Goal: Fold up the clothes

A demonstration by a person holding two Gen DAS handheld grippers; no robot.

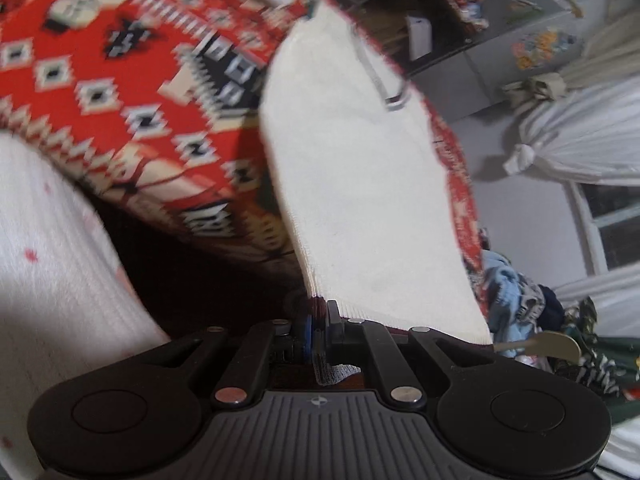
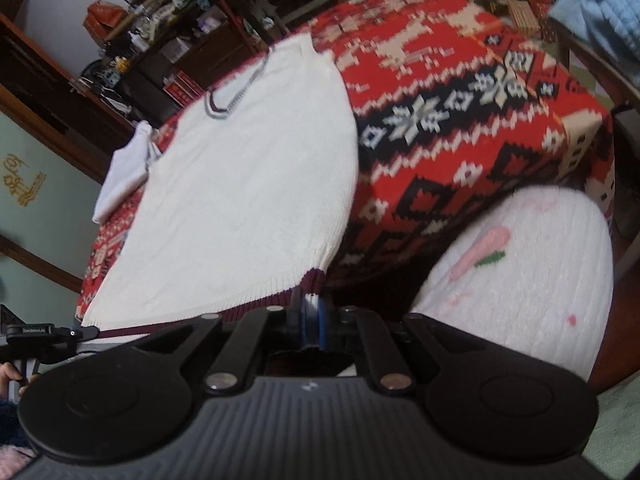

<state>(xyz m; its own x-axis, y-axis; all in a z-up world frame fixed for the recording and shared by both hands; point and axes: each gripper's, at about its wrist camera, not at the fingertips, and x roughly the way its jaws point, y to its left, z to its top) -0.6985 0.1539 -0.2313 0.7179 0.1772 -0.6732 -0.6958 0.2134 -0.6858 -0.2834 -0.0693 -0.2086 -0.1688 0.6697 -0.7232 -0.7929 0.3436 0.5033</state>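
A cream sweater [image 2: 248, 176] is lying spread over a desk draped in a red patterned cloth [image 2: 452, 120], its maroon hem [image 2: 280, 300] hanging toward both cameras. The right gripper [image 2: 310, 316] is pinching that hem, its fingers [image 2: 297, 312] pressed together on the ribbed edge. The left gripper [image 1: 320, 320] is likewise clamping the sweater's lower edge [image 1: 360, 200], fingers closed with a grey scrap of fabric showing between them.

A person's knees in white patterned fleece [image 2: 520, 280] are crowding in at the right of the right view and at the left of the left view [image 1: 60, 280], blocking the desk's lower side. A small white garment [image 2: 124, 168] is lying just beside the sweater at the desk's far-left edge.

Motion blur is smearing the cloth's pattern in the left view, and the sweater's far shoulder is being cut off there. Only the right view is showing the striped V-neck collar [image 2: 224, 108] clearly, plus cluttered shelves [image 2: 168, 32] behind. Only the left view is showing tied white curtains [image 1: 580, 140], a grey cabinet [image 1: 500, 40] and a heap of clothes [image 1: 516, 292].
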